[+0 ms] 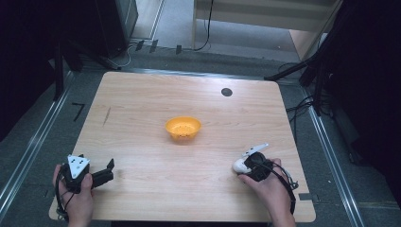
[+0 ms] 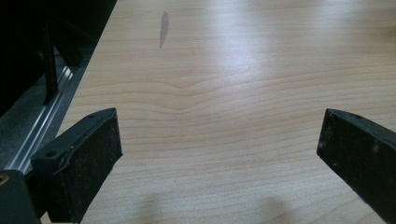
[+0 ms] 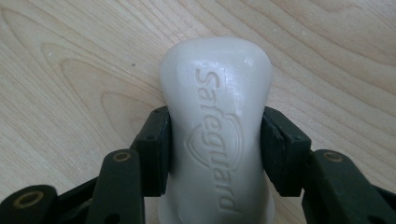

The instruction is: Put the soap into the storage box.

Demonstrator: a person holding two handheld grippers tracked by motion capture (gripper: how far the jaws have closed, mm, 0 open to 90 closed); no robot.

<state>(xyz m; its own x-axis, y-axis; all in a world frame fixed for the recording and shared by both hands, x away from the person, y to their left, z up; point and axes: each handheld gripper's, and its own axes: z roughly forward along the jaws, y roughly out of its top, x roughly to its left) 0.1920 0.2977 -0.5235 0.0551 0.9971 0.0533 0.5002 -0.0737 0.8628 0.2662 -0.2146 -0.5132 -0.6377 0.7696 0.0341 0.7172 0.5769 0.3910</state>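
I had the right tool (image 3: 215, 154) clamped across the waist of the soap bar (image 3: 215, 116), hard and likely slippery, while the left tool (image 2: 219, 154) stood wide over the worktop (image 2: 224, 70).

Soap (image 3: 217, 126) near end cut off by bottom edge in right gripper view; in high view the gripper (image 1: 249, 166) hides most of it, embossed word too small to read

White embossed soap bar (image 3: 215, 130) lying flat on the table's near right
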